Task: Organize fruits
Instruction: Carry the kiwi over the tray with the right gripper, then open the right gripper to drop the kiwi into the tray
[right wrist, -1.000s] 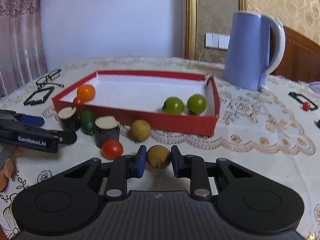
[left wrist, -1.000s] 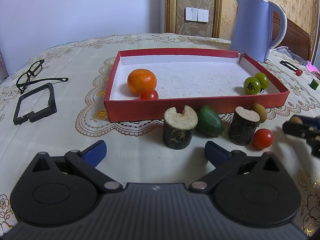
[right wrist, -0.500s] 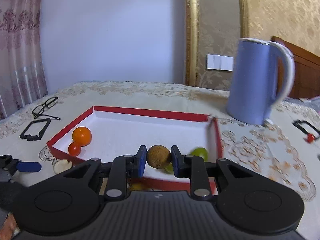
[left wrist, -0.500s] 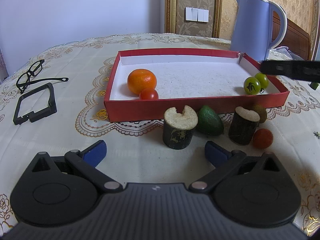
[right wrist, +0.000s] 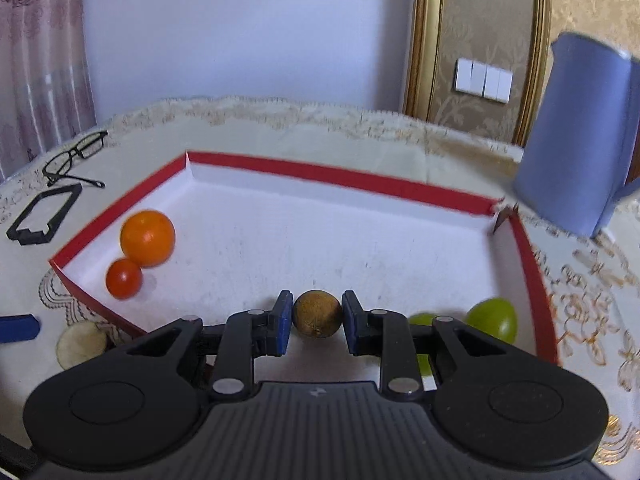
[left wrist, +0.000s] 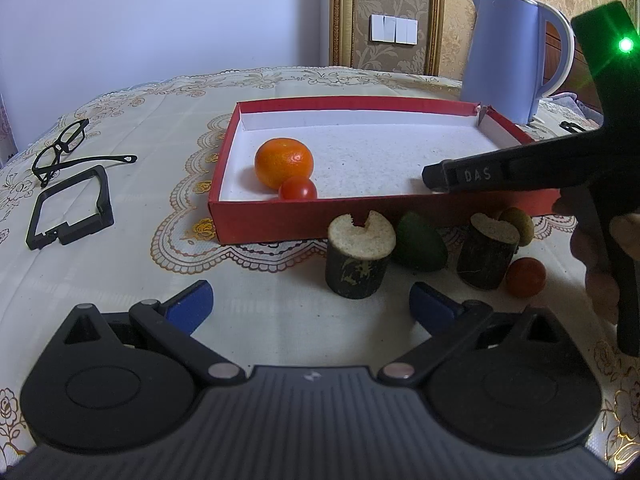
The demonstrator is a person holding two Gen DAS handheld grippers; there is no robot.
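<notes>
My right gripper [right wrist: 317, 322] is shut on a brown kiwi [right wrist: 317, 313] and holds it over the front part of the red tray [right wrist: 340, 178]. The tray holds an orange [right wrist: 147, 237], a red tomato [right wrist: 124, 278] and two green fruits [right wrist: 493, 319]. In the left wrist view the right gripper's arm [left wrist: 496, 173] reaches over the tray's [left wrist: 280, 220] right side. My left gripper [left wrist: 310, 304] is open and empty, low over the cloth. In front of the tray lie an avocado [left wrist: 420, 242], a second brown kiwi [left wrist: 520, 225] and a red tomato [left wrist: 526, 277].
Two short log stumps [left wrist: 360, 260] [left wrist: 486, 254] stand among the loose fruit. A blue kettle [left wrist: 516, 60] stands behind the tray's right corner. Glasses [left wrist: 64, 150] and a black frame [left wrist: 70, 206] lie at the left.
My right gripper lifted the kiwi off the cloth and carried it forward over the tray's front wall. The left gripper has not moved.
</notes>
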